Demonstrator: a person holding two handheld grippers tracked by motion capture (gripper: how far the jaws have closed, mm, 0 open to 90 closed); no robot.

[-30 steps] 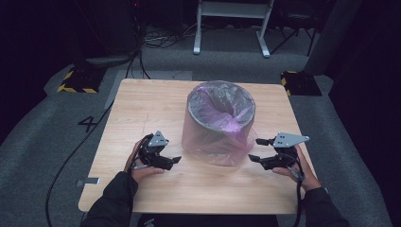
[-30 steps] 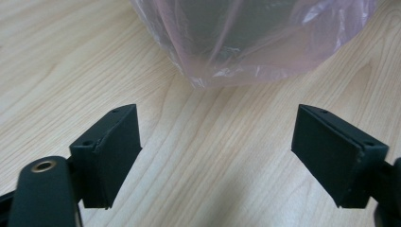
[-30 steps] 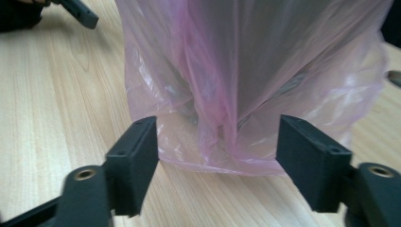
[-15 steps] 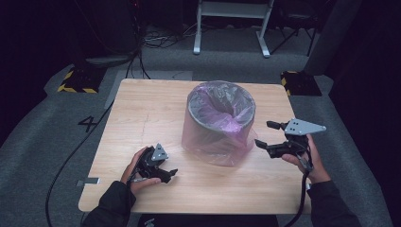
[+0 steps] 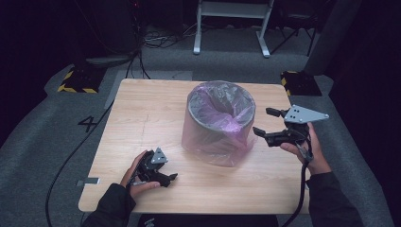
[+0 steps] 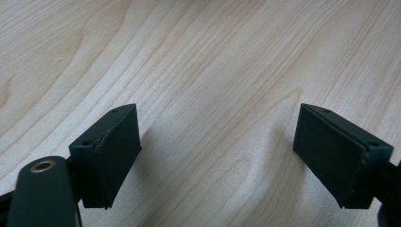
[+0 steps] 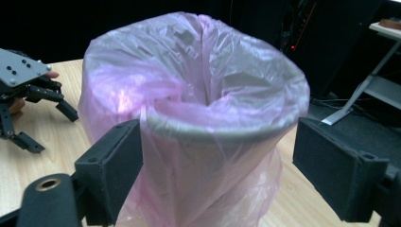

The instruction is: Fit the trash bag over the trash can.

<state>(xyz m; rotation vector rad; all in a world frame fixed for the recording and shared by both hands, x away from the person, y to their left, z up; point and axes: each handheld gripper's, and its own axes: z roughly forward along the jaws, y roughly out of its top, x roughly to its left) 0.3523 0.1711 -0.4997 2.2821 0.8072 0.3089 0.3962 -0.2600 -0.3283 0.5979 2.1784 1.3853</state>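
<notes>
A round grey bin lined with a thin, crinkled pink plastic bag stands upright near the middle of the pale wooden table, a little toward its right half. The bag is folded over the bin's rim and hangs loosely down the outside wall to the tabletop, where it bunches at the near side. In the high view the right gripper is held above the table just to the right of the bin, at about the height of its upper wall, with its black jaws pointing left toward the bag and standing apart; whether the jaw tips touch the plastic cannot be told from there. The right gripper view looks along those jaws at the bin, with the bag-covered rim between and beyond the two spread pads, which grasp nothing. The left gripper lies low on the near left part of the table, well apart from the bin, in the person's left hand. The left gripper view shows its jaws released wide over bare wood grain, with nothing between them. A dark cable trails off the table's left edge onto the grey floor.
</notes>
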